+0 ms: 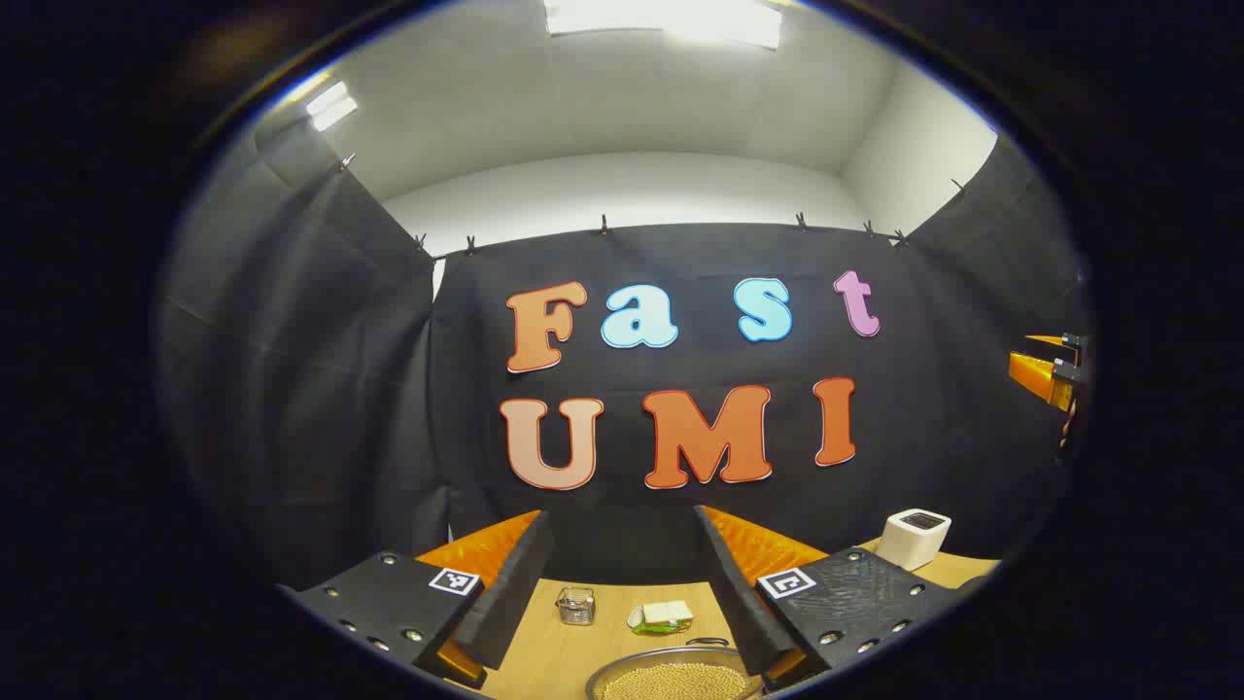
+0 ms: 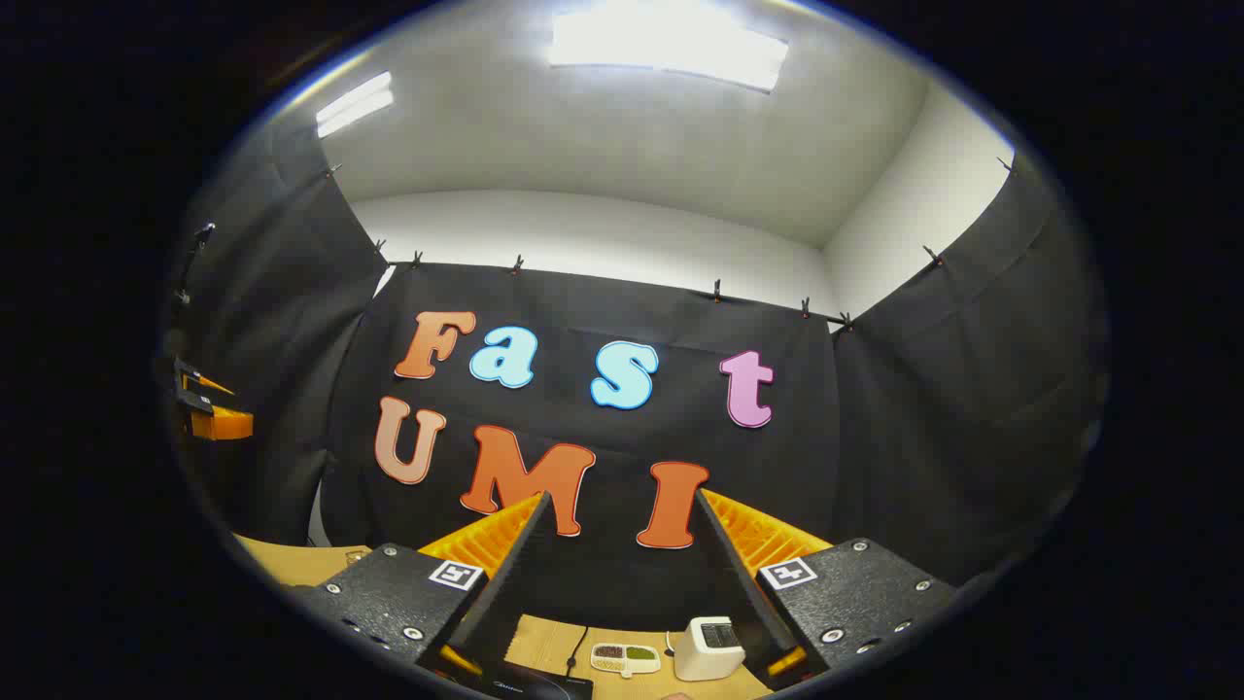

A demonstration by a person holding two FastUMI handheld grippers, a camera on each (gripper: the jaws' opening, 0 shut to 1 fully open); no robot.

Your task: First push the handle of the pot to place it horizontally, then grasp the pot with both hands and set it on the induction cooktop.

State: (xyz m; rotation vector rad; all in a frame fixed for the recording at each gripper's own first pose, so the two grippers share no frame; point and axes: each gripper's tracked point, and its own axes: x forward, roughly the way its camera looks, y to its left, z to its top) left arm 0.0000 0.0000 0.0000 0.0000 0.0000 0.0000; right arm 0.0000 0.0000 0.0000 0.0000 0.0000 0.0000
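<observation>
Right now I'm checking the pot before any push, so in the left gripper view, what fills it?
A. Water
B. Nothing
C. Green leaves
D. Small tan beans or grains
D: the pot at the bottom, between the left gripper's open fingers, holds a heap of small tan beans or grains.
</observation>
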